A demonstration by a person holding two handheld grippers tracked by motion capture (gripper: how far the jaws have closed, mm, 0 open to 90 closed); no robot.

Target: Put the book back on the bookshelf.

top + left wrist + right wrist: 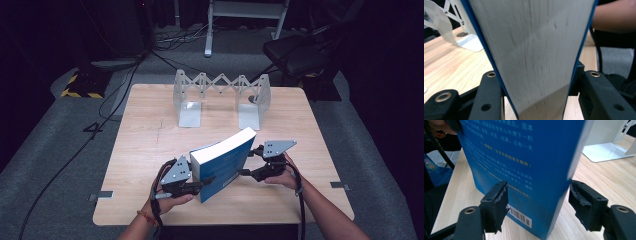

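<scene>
A thick blue book (pixel 225 160) with white page edges stands tilted on the wooden table (pixel 145 135), near the front. My left gripper (pixel 202 182) is shut on its lower near corner. In the left gripper view the page edge (pixel 534 50) runs up between the jaws, which press on both blue covers. My right gripper (pixel 248 170) is at the book's right side and stands open. In the right gripper view the jaws are spread wide in front of the back cover (pixel 524 157), which carries text and a barcode; the right gripper (pixel 538 192) grips nothing.
A white expandable metal bookend rack (pixel 220 87) stands at the table's far middle; its base plate (pixel 606 147) lies just beyond the book. A dark chair (pixel 300 50) and floor cables (pixel 100 115) lie behind and left of the table.
</scene>
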